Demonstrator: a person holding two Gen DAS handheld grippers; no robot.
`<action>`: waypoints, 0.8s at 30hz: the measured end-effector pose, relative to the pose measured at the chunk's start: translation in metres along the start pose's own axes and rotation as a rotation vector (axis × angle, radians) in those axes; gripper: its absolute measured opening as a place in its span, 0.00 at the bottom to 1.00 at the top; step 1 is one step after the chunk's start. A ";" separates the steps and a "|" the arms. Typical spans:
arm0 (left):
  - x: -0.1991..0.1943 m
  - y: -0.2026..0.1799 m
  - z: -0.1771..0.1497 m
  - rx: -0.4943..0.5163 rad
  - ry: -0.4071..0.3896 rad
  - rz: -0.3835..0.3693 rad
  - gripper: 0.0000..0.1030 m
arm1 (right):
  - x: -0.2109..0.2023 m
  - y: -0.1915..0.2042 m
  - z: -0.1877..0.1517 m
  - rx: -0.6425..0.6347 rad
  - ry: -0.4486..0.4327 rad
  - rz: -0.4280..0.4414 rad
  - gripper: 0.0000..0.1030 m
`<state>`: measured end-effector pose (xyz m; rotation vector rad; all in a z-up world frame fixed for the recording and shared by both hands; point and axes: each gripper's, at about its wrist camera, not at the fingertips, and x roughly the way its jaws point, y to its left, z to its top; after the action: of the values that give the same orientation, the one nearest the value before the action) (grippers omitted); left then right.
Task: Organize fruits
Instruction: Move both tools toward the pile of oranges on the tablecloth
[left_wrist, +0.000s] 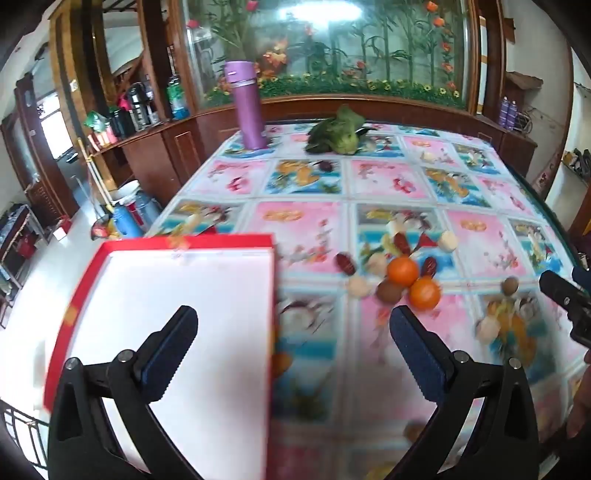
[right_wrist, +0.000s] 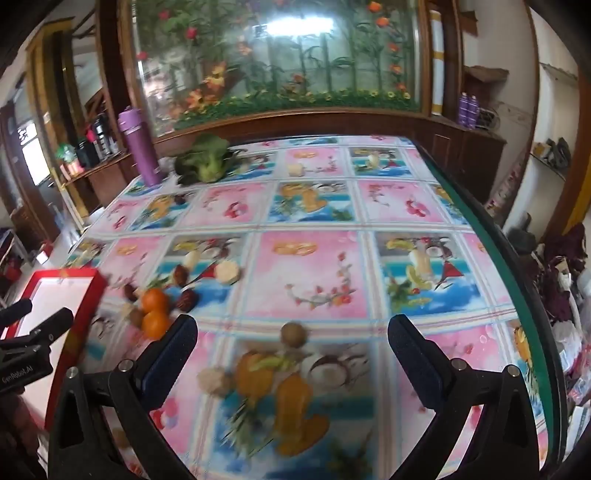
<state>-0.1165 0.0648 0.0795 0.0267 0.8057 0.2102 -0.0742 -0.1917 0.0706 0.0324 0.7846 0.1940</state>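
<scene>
Spread over the tabletop (right_wrist: 314, 258) is seen a glossy cloth of pink and blue fruit-print squares. Nearest, the left gripper (left_wrist: 293, 328) is held with its jaws spread wide and empty above the right edge of a shallow red-rimmed box with a white inside (left_wrist: 177, 317). The right gripper (right_wrist: 291, 339) is likewise held wide open, gripping nothing; a small brown round fruit (right_wrist: 293, 334) is seen on the cloth between its fingers. Further on, two orange mandarins (left_wrist: 413, 280) are clustered, touching, with dark red dates (left_wrist: 345, 263) and pale round pieces around them. Farthest, a leafy green vegetable (left_wrist: 340, 134) and a tall purple flask (left_wrist: 247, 105) are set before a glass cabinet of artificial flowers (left_wrist: 332, 48).
</scene>
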 end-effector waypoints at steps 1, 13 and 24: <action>-0.004 0.007 -0.011 0.001 0.010 0.003 1.00 | -0.002 0.005 -0.005 -0.012 0.006 0.013 0.99; -0.016 -0.005 -0.067 0.049 0.075 -0.078 1.00 | -0.005 0.041 -0.039 -0.161 -0.001 0.038 0.99; -0.025 -0.008 -0.067 0.054 0.050 -0.072 1.00 | -0.003 0.029 -0.041 -0.109 0.013 0.062 0.99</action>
<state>-0.1800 0.0486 0.0499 0.0435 0.8605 0.1212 -0.1097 -0.1654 0.0463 -0.0479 0.7857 0.2960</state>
